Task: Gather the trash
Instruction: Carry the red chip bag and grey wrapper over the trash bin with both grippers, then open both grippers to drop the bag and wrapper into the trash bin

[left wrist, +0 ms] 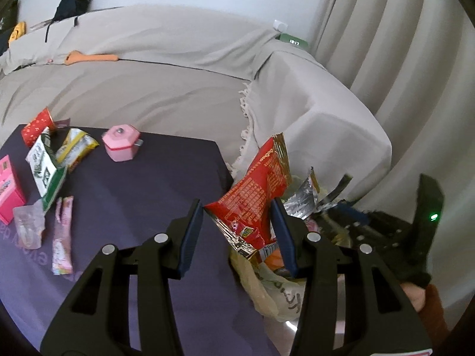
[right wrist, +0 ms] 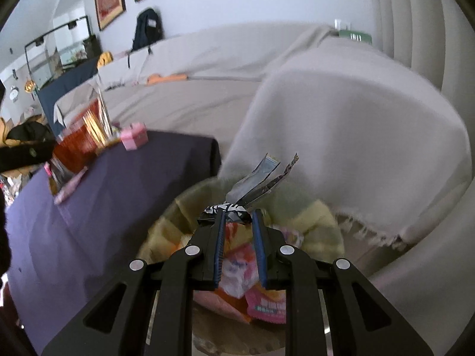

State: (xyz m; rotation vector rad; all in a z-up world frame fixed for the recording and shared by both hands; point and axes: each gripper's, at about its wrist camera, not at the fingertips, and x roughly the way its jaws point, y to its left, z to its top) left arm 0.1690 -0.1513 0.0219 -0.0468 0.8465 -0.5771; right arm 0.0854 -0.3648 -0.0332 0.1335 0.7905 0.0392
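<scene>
Well, no wrapper text was legible. Left gripper (left wrist: pixel 237 210) gaped wide around red bag (left wrist: pixel 252 195), grip unclear; right gripper (right wrist: pixel 238 213) pinched black-white wrapper (right wrist: pixel 228 209) above bin (right wrist: pixel 166 225).

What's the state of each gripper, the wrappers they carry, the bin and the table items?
left gripper: shut on red snack bag, over the bin
right gripper: shut on black-and-white wrapper, over the bin
trash bin: lined, wrappers already inside
green-and-white carton: lying on its side, top torn open
pink sachet: flat on table
pink lidded box: upright, lid on
</scene>
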